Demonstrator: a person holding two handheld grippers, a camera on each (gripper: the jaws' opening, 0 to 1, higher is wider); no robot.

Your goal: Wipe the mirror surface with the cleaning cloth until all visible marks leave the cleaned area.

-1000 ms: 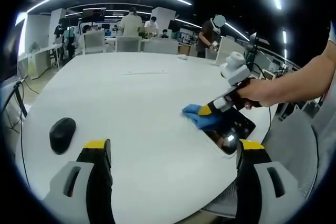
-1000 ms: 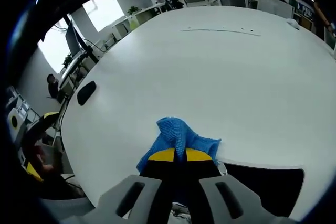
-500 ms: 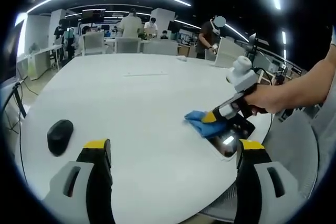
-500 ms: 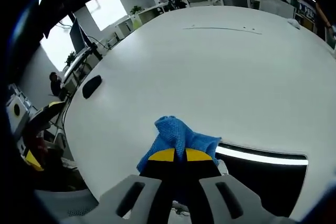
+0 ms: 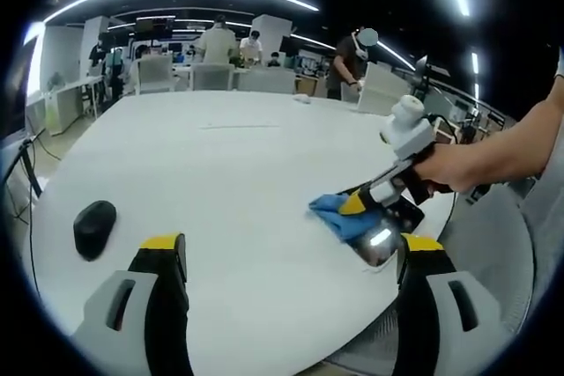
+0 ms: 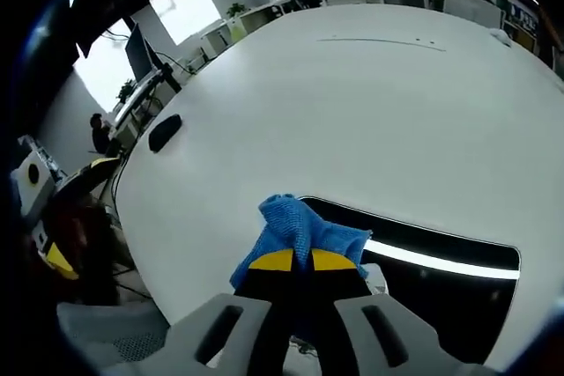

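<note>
My right gripper (image 6: 295,260) has its yellow-tipped jaws pressed together on the crumpled blue cleaning cloth (image 6: 300,228), which bunches just ahead of the tips and rests on the near end of the dark rectangular mirror (image 6: 441,257) lying flat on the big white round table (image 6: 370,121). The mirror stretches off to the right of my jaws, a bright strip of ceiling light reflected in it; its far long edge runs close to the cloth. Beyond that edge the tabletop lies broad and bare, so there is wide room ahead. A black computer mouse (image 6: 165,132) sits well off to the left, near the table's rim.

My left gripper (image 5: 286,248) hangs with jaws spread wide apart, pinching nothing, over the near table edge. Between them, to the right, I see my right gripper on the cloth (image 5: 333,209) at the mirror (image 5: 381,233), close to the table's edge there.

Compared with a second ago, more mirror now lies ahead of my right jaws, where then the cloth sat mostly on white table
</note>
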